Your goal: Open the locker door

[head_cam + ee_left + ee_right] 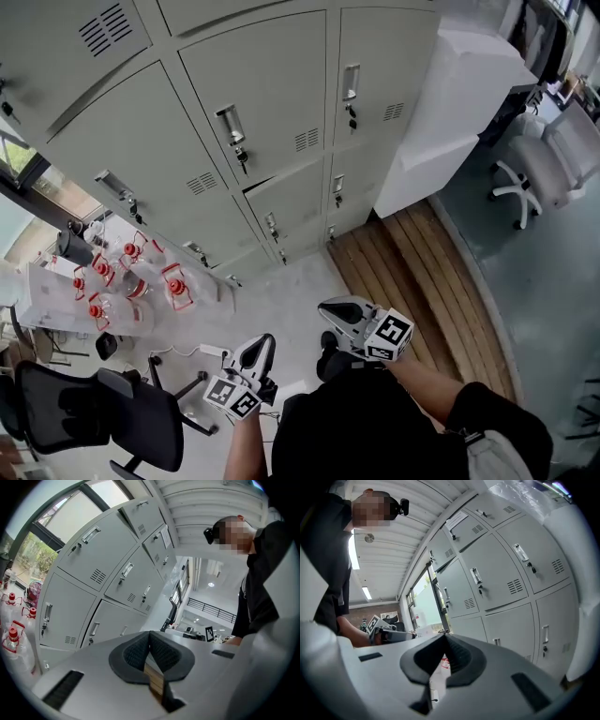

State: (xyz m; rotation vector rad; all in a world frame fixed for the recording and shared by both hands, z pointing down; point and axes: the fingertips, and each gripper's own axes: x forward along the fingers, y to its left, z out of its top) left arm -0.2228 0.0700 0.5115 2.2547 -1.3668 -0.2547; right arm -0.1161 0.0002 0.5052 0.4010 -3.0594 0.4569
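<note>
Your left gripper (260,345) and right gripper (330,309): pressed together, empty, facing lockers (267,94).
Only head view shows the chair (112,412) at left.

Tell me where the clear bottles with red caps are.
In the head view the clear bottles with red caps stand at the left, on a white table beside the lower grey metal lockers, just above the black office chair.

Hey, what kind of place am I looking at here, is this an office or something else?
Probably a locker area in an office or lab. It has a wall of grey metal lockers with keys in the doors, a black swivel chair on castors, and red-capped bottles set out by a window.
</note>
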